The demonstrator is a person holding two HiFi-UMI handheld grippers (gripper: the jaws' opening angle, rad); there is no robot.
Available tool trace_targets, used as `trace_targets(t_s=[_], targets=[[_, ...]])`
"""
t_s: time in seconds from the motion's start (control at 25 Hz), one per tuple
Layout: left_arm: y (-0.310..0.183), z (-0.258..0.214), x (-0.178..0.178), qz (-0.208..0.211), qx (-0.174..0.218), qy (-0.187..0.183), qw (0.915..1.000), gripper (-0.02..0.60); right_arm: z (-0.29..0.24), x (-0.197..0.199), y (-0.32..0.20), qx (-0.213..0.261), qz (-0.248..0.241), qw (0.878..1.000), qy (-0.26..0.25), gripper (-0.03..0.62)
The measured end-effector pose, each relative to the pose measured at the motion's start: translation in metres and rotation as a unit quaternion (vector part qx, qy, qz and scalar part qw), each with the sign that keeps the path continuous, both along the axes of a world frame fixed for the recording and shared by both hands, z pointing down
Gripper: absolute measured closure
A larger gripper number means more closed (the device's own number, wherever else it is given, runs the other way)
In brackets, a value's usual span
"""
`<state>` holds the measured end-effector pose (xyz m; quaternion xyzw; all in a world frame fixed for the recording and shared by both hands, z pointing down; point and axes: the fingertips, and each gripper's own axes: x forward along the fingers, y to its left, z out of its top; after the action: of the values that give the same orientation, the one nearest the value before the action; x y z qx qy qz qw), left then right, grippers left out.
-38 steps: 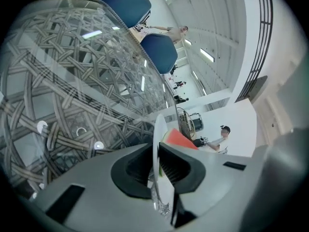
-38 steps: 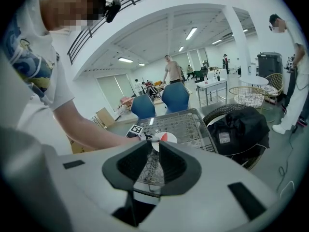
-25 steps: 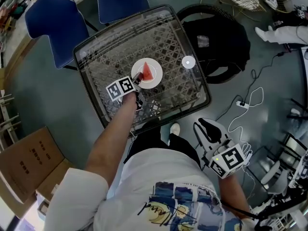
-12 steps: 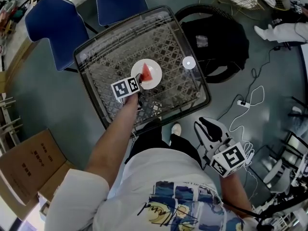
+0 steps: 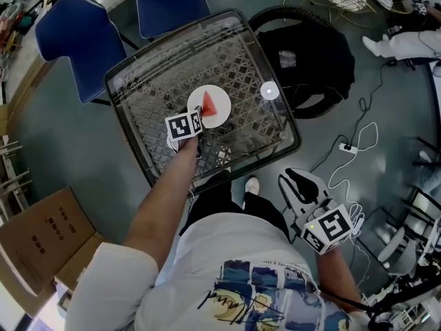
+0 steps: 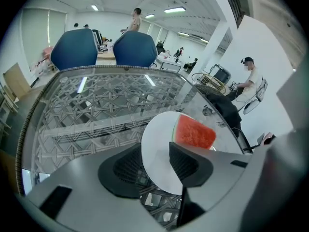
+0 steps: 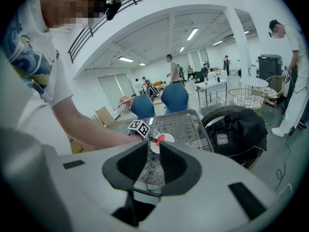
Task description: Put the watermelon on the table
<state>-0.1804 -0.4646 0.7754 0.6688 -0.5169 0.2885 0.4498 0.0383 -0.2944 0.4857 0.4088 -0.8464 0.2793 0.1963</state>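
— Where's the watermelon [image 6: 194, 132] now?

— On the white plate [image 6: 157, 134], at the side of the plate farthest from the person. The plate sits flat near the middle of the glass-topped worktop [image 5: 158, 81]. By the look of it the placing is done and only the letting go is left.

— And the left tongs [image 6: 153, 164]?

— Released. They have just been opening, and the plate's near rim lies in the gap between them, with neither pad pressing on it.

— So how would you finish it cleanly?

— Keep the tongs spread wide and draw them straight back off the near rim, along the line they point. Lift a touch first, I'd say. A pad that drags on the rim could slide the plate over the glass or tip the slice.

— The right tongs [image 7: 153, 151]?

— Well away from the plate, down by the person's side, a little apart and gripping nothing.

— Anything else in the plate?

— Only the one red slice, green rind at its edge. A small round white disc [image 5: 269, 90] lies apart from the plate, off to the side. I can't tell what it is.
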Motion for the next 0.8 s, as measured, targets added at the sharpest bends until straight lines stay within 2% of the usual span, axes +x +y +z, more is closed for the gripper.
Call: trace_targets(t_s=[0.36, 0.6, 0.8], targets=[[0.001, -0.011, -0.007, -0.005, 0.019, -0.007, 0.9998, 0.413, 0.0, 0.007, 0.005, 0.012, -0.004, 1.0, 0.0, 0.528], [0.017, -0.04, -0.02, -0.018, 0.046, -0.02, 0.9986, 0.413, -0.01, 0.016, 0.015, 0.038, -0.019, 0.999, -0.003, 0.528], [0.061, -0.083, -0.014, -0.033, 0.079, 0.008, 0.9963, 0.414, -0.02, 0.032, 0.043, 0.059, -0.049, 0.997, -0.019, 0.528]])
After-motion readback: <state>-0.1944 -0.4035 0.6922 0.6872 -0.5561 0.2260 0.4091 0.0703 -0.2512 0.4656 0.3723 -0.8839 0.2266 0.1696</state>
